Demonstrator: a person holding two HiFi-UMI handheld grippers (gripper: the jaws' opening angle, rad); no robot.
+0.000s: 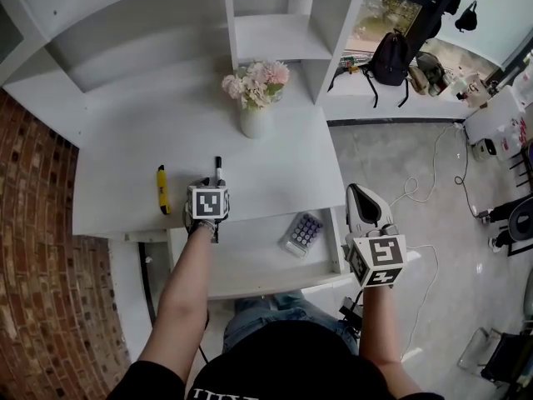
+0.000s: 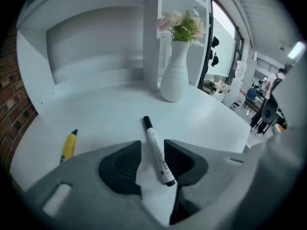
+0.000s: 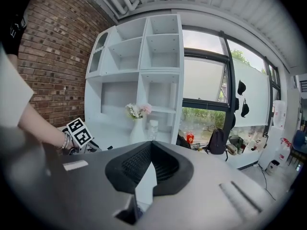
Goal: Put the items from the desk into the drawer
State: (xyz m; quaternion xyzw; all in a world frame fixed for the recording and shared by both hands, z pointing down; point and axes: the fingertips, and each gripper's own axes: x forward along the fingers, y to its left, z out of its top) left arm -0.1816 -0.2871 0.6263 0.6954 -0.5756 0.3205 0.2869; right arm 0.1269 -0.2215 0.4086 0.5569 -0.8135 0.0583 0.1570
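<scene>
I'm straddling the marker point(image 2: 156, 153), left gripper point(image 2: 152, 150) jaws apart | probably light, stiff, slick; grip mid-barrel | right gripper point(image 3: 149, 164), 3 o'clock, closed, empty

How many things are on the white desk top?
3: a marker near the front edge, a yellow tool left of it, a flower vase behind. Nothing seems hidden.

1. A white ribbed ceramic vase point(image 2: 173, 78) holding pink and cream flowers point(image 2: 184, 25) stands upright, well beyond the left fingers point(image 2: 120, 169) and slightly to their right.
2. A white open shelving unit point(image 1: 275, 36) rises behind the vase, farther from those fingers.
3. A red brick wall point(image 1: 42, 223) lies to their left.
4. A black backpack point(image 3: 218, 142) sits far beyond the right fingers point(image 3: 139, 164), to their right.
5. Grey glossy floor point(image 1: 391, 157) spreads below it.
</scene>
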